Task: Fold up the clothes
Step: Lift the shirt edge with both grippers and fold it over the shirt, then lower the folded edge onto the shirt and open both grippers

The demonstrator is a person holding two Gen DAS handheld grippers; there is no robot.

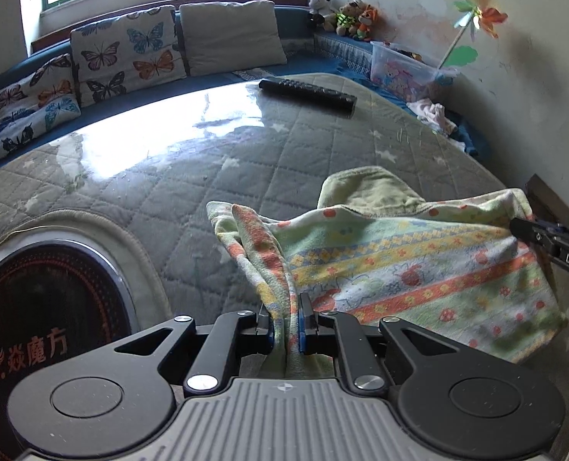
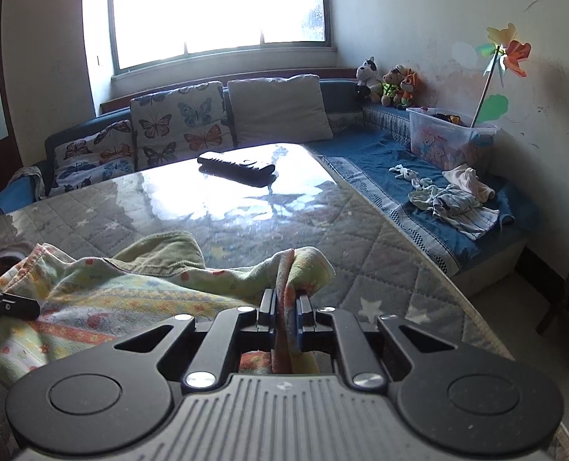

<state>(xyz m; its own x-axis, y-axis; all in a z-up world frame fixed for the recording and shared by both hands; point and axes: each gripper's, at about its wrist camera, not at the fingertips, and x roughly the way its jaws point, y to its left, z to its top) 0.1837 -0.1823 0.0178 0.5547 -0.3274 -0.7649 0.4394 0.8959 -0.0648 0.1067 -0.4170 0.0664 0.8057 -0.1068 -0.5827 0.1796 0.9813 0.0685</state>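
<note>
A small patterned garment (image 1: 418, 265), pale green with orange, yellow and blue bands, hangs stretched between both grippers just above the quilted table cover (image 1: 215, 176). My left gripper (image 1: 286, 307) is shut on its bunched left corner. My right gripper (image 2: 286, 303) is shut on the bunched right corner of the same garment (image 2: 130, 288). The right gripper's fingers (image 1: 545, 236) enter the left wrist view at the right edge. The left gripper's fingers (image 2: 7, 303) show at the left edge of the right wrist view. A plain green inner layer (image 1: 369, 190) sticks up behind the top hem.
A black remote (image 1: 307, 94) lies at the table's far side. A round black heater panel (image 1: 46, 307) is set in the cover near left. Beyond are the blue sofa (image 2: 380, 146) with cushions, a pile of small clothes (image 2: 453, 199), a toy box (image 2: 449, 138) and soft toys.
</note>
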